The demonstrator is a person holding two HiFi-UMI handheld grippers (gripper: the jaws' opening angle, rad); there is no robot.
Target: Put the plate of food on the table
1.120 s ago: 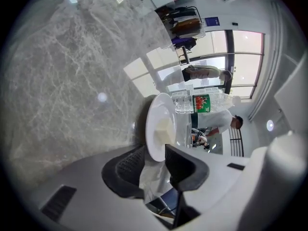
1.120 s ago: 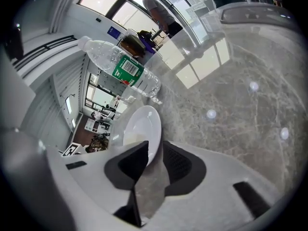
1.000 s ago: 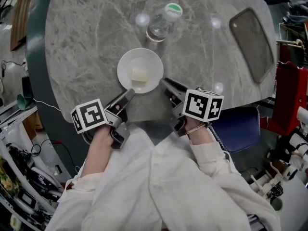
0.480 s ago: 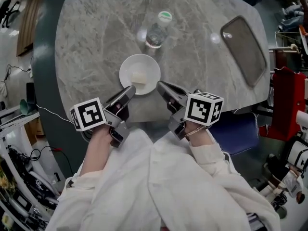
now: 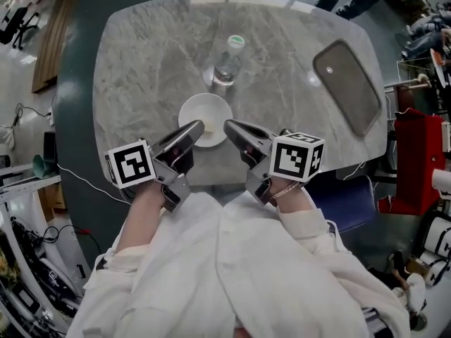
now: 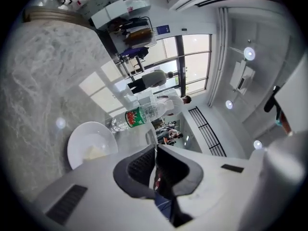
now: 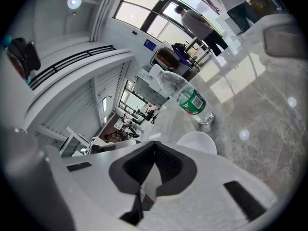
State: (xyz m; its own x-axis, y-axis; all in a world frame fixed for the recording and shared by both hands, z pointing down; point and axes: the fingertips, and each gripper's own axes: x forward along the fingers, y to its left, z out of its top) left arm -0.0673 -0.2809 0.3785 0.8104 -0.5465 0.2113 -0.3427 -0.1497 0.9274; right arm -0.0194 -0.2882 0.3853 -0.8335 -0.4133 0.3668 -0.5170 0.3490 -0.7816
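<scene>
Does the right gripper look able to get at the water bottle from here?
Probably yes. The right gripper points toward the water bottle, with only the low plate between them. Its jaws are shut and would need opening.

The marble table (image 5: 141, 69) bears a plate (image 5: 194, 115) (food (image 6: 95, 152) on it), a bottle (image 5: 224, 65) and a dark tray (image 5: 347, 86).

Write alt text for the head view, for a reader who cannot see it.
Seen from above, a white plate sits on a grey marble table, with the left claw and right claw, both shut and empty, pointing at its near rim. A water bottle stands just beyond the plate; a dark tray lies at the table's right.
</scene>
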